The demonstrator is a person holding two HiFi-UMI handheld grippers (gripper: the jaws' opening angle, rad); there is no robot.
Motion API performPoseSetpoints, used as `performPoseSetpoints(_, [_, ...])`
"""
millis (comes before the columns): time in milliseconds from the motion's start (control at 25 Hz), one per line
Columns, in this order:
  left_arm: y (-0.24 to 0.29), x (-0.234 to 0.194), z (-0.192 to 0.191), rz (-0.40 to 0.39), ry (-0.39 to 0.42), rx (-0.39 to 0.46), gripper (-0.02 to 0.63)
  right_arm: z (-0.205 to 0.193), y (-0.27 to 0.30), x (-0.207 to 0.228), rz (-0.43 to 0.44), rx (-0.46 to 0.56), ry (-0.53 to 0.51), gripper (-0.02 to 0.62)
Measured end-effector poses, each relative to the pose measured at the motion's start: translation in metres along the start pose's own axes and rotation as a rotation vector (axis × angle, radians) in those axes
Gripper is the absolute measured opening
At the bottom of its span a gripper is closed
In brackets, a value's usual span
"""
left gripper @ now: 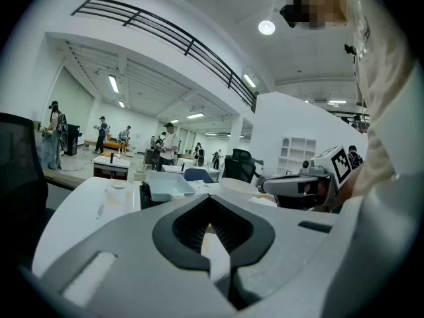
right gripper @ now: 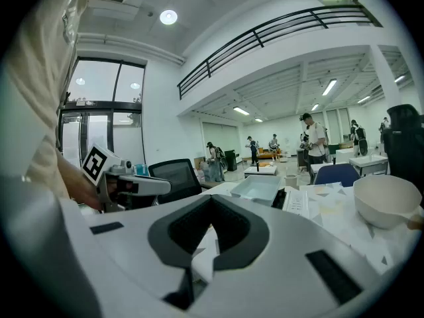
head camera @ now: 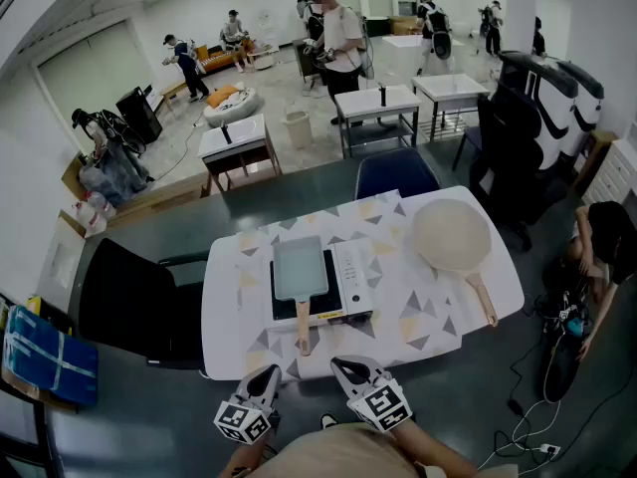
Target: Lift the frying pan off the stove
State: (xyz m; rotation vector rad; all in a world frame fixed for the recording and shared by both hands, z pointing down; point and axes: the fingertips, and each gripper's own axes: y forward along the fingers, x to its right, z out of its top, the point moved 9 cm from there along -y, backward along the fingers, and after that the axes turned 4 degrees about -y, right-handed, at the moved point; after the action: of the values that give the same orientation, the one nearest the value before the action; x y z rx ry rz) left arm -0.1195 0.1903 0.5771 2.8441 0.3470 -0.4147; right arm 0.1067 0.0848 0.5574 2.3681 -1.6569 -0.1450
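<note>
Table [head camera: 229,317]: stove [head camera: 354,267] at centre; frying pan [head camera: 300,270] on stove's left part, handle toward near edge; round pan [head camera: 452,235] right, apart.

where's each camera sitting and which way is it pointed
Head view: on the person's head, facing steeply down at the table with the frying pan on the stove; left gripper, right gripper and shirt show at the bottom.
Left gripper view: rides the left gripper, faces along its shut jaws across the table; right gripper at the right.
Right gripper view: rides the right gripper, faces along its shut jaws; left gripper at the left.
Shared: both gripper views catch the frying pan.
</note>
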Motion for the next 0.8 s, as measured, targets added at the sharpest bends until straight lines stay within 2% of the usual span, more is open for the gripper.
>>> performPoseSetpoints(440, [0.003,-0.016,0.009,-0.065,0.015,-0.027,-0.003,0.002,0.012,0.005,-0.077,0.003,-0.004,0.003])
performPoseSetpoints(800, [0.004,-0.029,0.009,-0.162,0.022,-0.067,-0.003,-0.001,0.021,-0.018,-0.122,0.006,0.022,0.003])
